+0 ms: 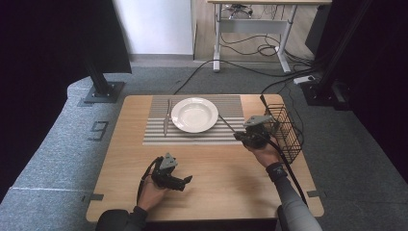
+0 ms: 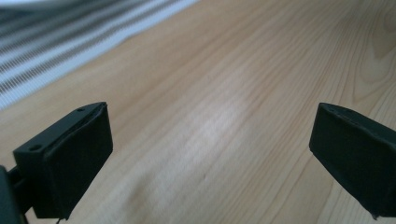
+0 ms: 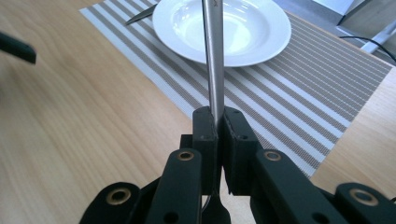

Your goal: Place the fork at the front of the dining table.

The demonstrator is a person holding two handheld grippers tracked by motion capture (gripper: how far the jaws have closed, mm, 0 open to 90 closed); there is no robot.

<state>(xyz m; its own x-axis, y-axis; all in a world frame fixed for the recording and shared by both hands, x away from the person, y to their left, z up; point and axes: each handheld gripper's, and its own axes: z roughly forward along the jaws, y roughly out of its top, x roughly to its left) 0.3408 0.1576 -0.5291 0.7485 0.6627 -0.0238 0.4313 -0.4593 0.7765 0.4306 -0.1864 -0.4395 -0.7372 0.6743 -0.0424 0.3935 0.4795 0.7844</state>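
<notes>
a table is being laid: the white plate already sits in the middle of the striped placemat, with a knife lying just to its left on the mat. the right gripper, its jaws clamped tight on a slim metal utensil, holds it low over the right part of the mat beside the plate; which piece of cutlery it is cannot be told from these angles. the left gripper hangs wide open and empty over bare wood of the table, near its front edge. the wire basket stands at the table's right side. judging by the layout, this utensil's placing right of the plate is what remains.
</notes>
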